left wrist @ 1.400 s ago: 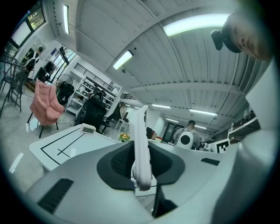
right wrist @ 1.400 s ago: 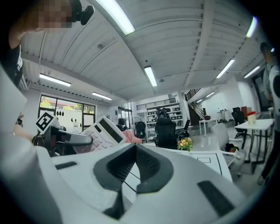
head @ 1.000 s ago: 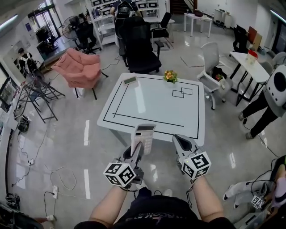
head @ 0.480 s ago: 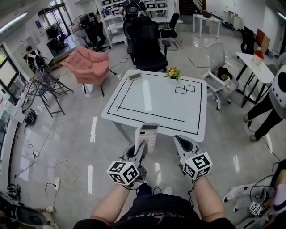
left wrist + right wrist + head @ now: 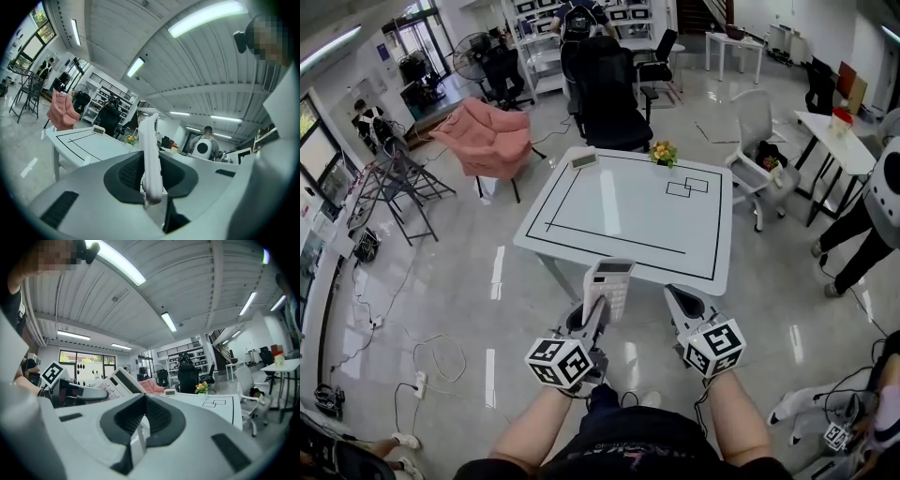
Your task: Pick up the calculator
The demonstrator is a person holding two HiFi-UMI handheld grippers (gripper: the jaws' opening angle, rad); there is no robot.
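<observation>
Table point(image 5: 628, 220): white, black-lined.
Flowers point(image 5: 664, 152): far table edge.
Digital clock point(image 5: 584, 160): far left corner.
Pink armchair point(image 5: 492, 139): beyond table, left.

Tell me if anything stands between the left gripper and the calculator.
Nothing visible does: the left gripper is already shut on the calculator, holding it in the air short of the white table.

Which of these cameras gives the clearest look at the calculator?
The head view: the whole calculator, display and keys facing up, is held in the left tongs. The left gripper view shows only its thin edge; the right gripper view catches part of it, slanted.
</observation>
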